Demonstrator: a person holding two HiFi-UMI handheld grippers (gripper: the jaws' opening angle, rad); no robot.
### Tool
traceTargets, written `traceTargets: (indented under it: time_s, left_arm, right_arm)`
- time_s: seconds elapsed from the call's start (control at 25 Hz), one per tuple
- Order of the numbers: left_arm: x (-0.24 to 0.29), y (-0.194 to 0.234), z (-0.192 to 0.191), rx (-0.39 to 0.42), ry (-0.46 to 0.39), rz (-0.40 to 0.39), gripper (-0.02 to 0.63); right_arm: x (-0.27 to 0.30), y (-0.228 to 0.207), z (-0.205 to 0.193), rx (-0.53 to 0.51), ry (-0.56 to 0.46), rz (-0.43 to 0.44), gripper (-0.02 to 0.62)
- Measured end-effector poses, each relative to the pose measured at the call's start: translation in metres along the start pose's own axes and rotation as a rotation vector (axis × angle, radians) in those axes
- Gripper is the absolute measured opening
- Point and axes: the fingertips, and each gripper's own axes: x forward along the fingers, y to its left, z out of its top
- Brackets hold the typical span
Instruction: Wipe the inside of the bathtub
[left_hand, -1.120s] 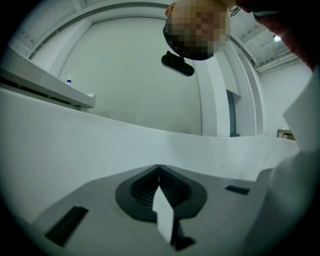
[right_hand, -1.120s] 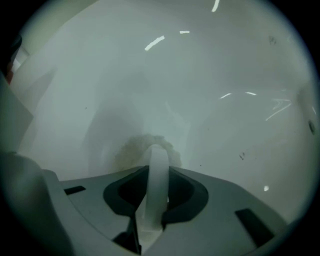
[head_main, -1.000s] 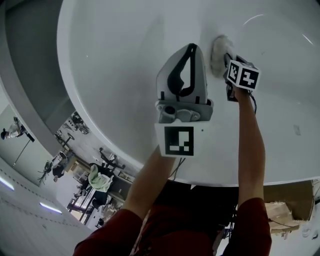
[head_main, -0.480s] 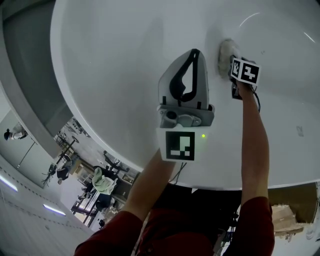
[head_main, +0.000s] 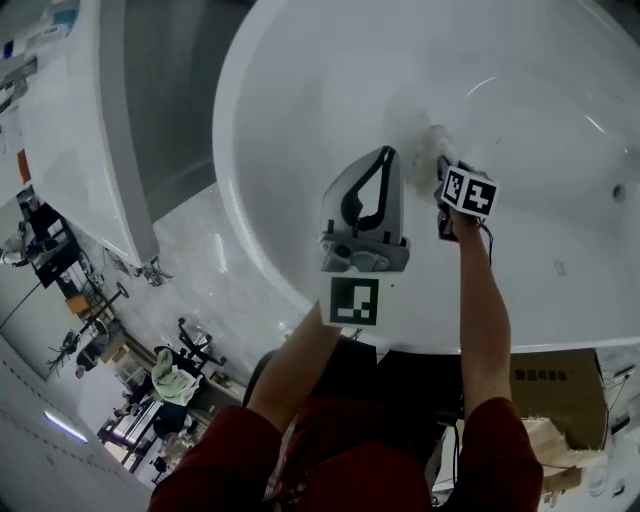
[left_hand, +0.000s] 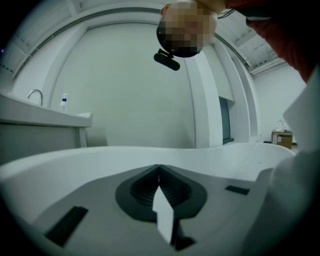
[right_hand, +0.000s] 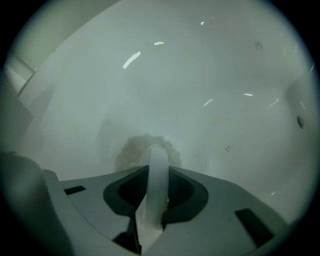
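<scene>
Bathtub (head_main: 300, 110) white and glossy, filling the upper right of the head view, its near rim curving from the top left down under both forearms. Right gripper (head_main: 441, 170) extended over that near rim and into the basin, jaws clamped on the white handle (right_hand: 157, 170) of a scrub pad (head_main: 432, 140). Pad round and pale brownish in the right gripper view, just past the jaw tips, pressed against the tub's inner surface, inward of the near rim. Bright streaks of reflected light on the enamel above and to the right of it. Small dark round fitting (head_main: 618, 192) on the inner surface toward the tub's right end, well apart from the pad. Left gripper (head_main: 386, 155) held just beside the right one, over the near side of the basin, jaws clenched tip to tip and empty. Left gripper view looking up across a white curved edge to a pale wall, with a counter (left_hand: 45, 117) at the left edge carrying a curved faucet (left_hand: 34, 94) and a small bottle (left_hand: 63, 101) just beside it. Red sleeves (head_main: 250, 460) on both arms at the bottom of the head view. Cardboard box (head_main: 555, 385) outside the tub, below its near rim at the lower right.
</scene>
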Motion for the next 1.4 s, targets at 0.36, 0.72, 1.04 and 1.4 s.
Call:
traceTargets:
  time_s: [0.36,0.72,1.04,1.4]
  left_arm:
    - [-0.098,0.033,0.083,0.026,-0.064,0.067,0.015]
    - [-0.185,0.108,0.115,-0.031,-0.023,0.222,0.014]
    - [-0.227,0.147,0.129,-0.091,-0.179,0.334,0.015]
    - [-0.212,0.134,0.110,-0.078,-0.096,0.280,0.015]
  right_arm:
    - [-0.153,0.143,0.011,-0.241,-0.059,0.131,0.098]
    - [-0.229,0.277,-0.023,-0.406,-0.020,0.249,0.098]
    - [-0.219,0.310,-0.085,-0.477,0.049,0.222,0.098]
    - [-0.189,0.282,-0.084,-0.392,0.103,0.218,0.098]
